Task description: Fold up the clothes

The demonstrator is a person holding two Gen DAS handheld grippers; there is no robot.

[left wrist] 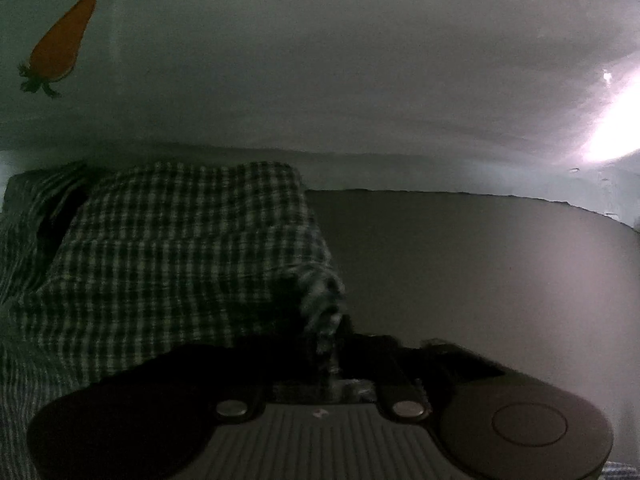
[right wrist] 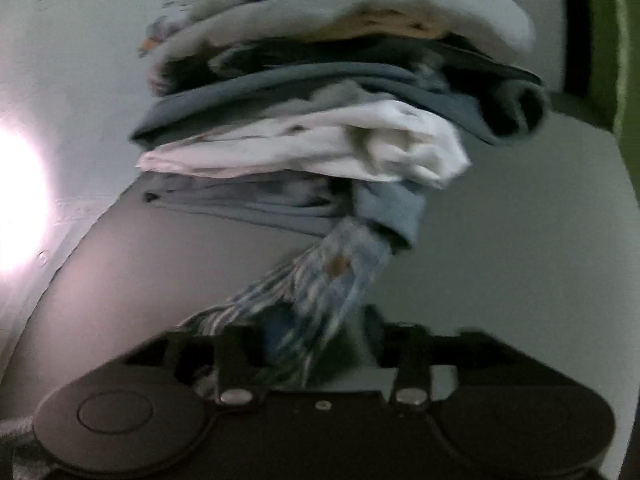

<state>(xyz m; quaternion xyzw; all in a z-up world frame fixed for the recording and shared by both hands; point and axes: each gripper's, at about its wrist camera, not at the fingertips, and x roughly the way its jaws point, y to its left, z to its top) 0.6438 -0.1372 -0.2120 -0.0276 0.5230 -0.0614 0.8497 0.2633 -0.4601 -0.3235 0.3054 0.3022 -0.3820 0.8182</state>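
A green-and-white checked garment [left wrist: 172, 248] lies spread on the left part of the grey table [left wrist: 480, 264]. One bunched corner of it reaches down between the dark fingers of my left gripper [left wrist: 328, 340]. The jaws stand apart in the dim light and the corner hangs loose between them. In the right wrist view a blue-and-white striped cloth [right wrist: 320, 280] trails from the foot of a stack of folded clothes [right wrist: 320, 120] down into my right gripper [right wrist: 320, 336]. Its fingers stand apart, with the cloth slack between them and nearer the left finger [right wrist: 236, 348].
A pale wall [left wrist: 320, 60] with a carrot sticker [left wrist: 60, 40] rises behind the table. Glare falls on the wall at the right [left wrist: 608, 140]. The stack of clothes stands near the table's far corner, and a green surface [right wrist: 612, 40] shows to the right of it.
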